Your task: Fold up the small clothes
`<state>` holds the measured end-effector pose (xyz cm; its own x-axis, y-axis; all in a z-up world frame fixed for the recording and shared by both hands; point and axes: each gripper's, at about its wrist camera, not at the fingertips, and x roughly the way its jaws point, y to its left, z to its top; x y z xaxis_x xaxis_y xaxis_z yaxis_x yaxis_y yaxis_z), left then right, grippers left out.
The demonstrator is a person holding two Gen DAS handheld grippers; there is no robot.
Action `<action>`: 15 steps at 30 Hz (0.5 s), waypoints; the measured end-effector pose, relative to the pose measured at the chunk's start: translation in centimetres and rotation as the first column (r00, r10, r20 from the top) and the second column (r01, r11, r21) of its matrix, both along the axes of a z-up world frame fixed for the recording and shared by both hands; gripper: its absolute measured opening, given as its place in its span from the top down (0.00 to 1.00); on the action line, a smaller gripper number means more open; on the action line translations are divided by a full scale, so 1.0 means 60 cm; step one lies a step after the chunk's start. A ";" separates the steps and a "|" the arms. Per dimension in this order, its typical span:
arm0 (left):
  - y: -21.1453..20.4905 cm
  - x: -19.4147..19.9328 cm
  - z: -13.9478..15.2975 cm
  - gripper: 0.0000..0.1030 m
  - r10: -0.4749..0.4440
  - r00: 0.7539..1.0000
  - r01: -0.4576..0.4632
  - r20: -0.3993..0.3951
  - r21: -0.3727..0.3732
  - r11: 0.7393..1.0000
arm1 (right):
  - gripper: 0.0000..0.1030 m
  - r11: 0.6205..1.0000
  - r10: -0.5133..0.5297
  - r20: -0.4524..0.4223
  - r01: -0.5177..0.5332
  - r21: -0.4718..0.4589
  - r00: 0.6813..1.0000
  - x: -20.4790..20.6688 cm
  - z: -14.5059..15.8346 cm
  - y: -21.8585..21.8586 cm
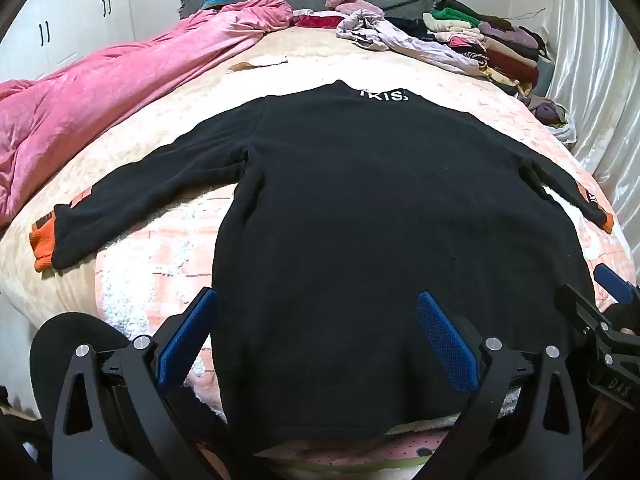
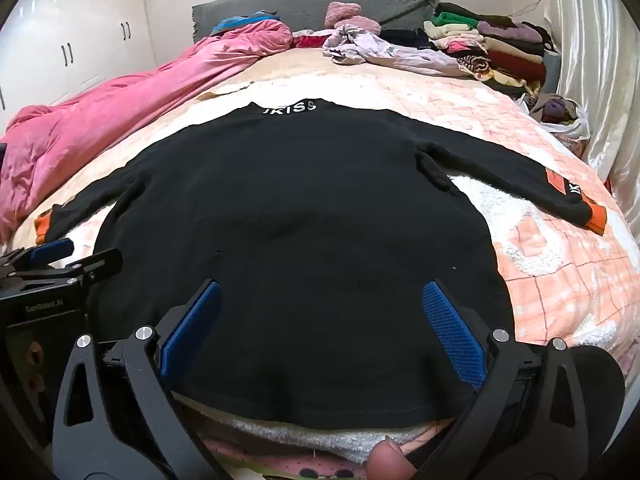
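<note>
The left gripper (image 1: 316, 340) hangs over the near edge of the bed, its blue-padded jaws spread wide with nothing pinched between them; the pads stand above the hem of the black sweater (image 1: 380, 220), and whether they brush the cloth cannot be told. The right gripper (image 2: 320, 336) is just beside it, likewise spread wide and empty, over the same hem. Each camera catches only a cut-off corner of the other tool at the picture's side.

The black sweater lies flat, centred near the foot of the bed (image 1: 160, 264), collar toward the headboard, both sleeves stretched out toward the bed's side edges. White lettering on the collar is partly readable. The orange cuffs (image 1: 42, 246) sit near the left and right edges; the right sleeve's printed patch is too small to read fully. The hem reaches the near edge, where the grippers' frames hide its corners.

Along the left edge a pink quilt (image 1: 100, 100) is bunched. In the far right corner a stack of folded clothes (image 2: 500, 48) is piled, the lower ones hidden, with a loose lilac garment (image 2: 380, 52) beside it. A fingertip (image 2: 386, 464) pokes in at the bottom of the right view, blurred.
</note>
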<state>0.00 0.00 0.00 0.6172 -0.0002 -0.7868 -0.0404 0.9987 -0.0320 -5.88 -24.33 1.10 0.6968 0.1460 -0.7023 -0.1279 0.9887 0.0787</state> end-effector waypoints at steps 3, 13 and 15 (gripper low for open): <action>0.001 0.000 0.001 0.04 0.005 1.000 -0.005 0.002 0.000 1.000 | 0.08 1.000 0.003 -0.007 -0.003 0.000 1.000 0.000 0.000 0.000; -0.001 -0.004 0.004 0.04 -0.002 1.000 0.002 0.017 0.005 1.000 | 0.08 1.000 0.002 -0.003 -0.002 -0.006 1.000 0.001 0.010 0.005; -0.001 -0.005 0.004 0.04 -0.004 1.000 0.004 0.019 0.009 1.000 | 0.08 1.000 0.002 -0.003 -0.002 -0.006 1.000 -0.001 0.002 0.001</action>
<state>-0.30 -0.09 0.22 0.6319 0.0041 -0.7750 -0.0362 0.9991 -0.0242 -5.96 -24.25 1.20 0.6945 0.1431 -0.7051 -0.1298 0.9889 0.0729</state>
